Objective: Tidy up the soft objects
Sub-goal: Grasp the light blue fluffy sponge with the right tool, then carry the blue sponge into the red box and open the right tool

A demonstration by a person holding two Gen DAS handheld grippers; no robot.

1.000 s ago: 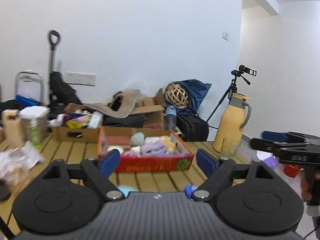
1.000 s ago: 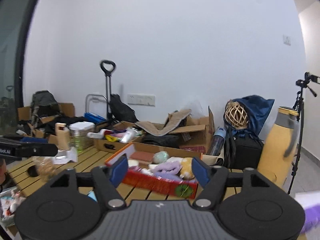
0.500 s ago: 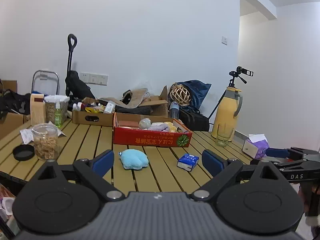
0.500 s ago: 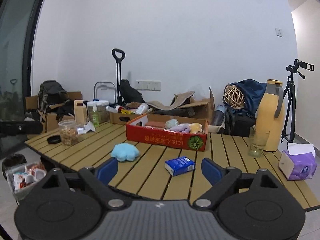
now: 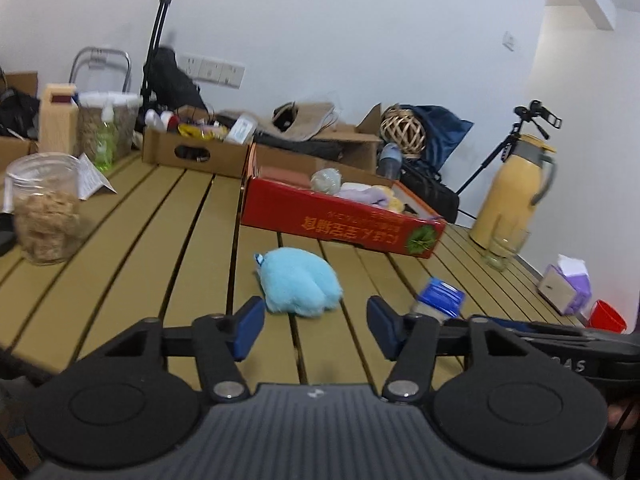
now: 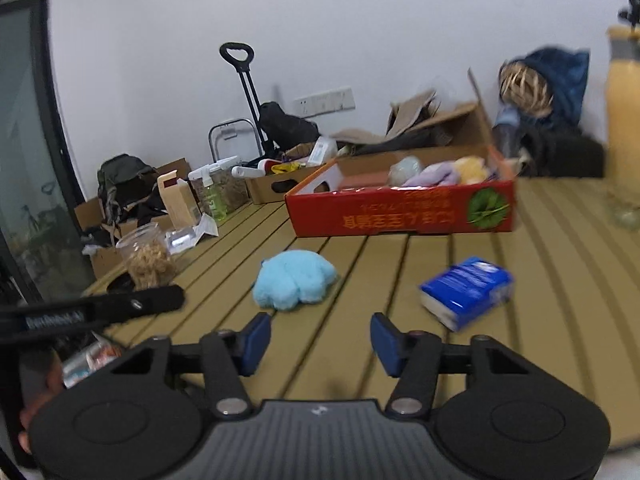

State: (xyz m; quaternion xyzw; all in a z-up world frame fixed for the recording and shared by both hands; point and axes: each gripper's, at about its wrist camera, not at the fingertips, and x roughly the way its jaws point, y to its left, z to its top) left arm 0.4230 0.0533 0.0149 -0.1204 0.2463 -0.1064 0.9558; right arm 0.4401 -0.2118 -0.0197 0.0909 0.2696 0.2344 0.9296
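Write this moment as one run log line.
left gripper: open, closing, empty | right gripper: open, closing, empty | blue plush: on table, outside red box

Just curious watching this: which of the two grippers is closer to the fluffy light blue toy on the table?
Left. The left gripper sits right before the blue plush toy, jaws open; the right gripper hangs farther back, beside it.

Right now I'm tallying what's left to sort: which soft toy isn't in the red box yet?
The light blue plush lies alone on the table slats, in front of the red box; the other soft ones sit inside it.
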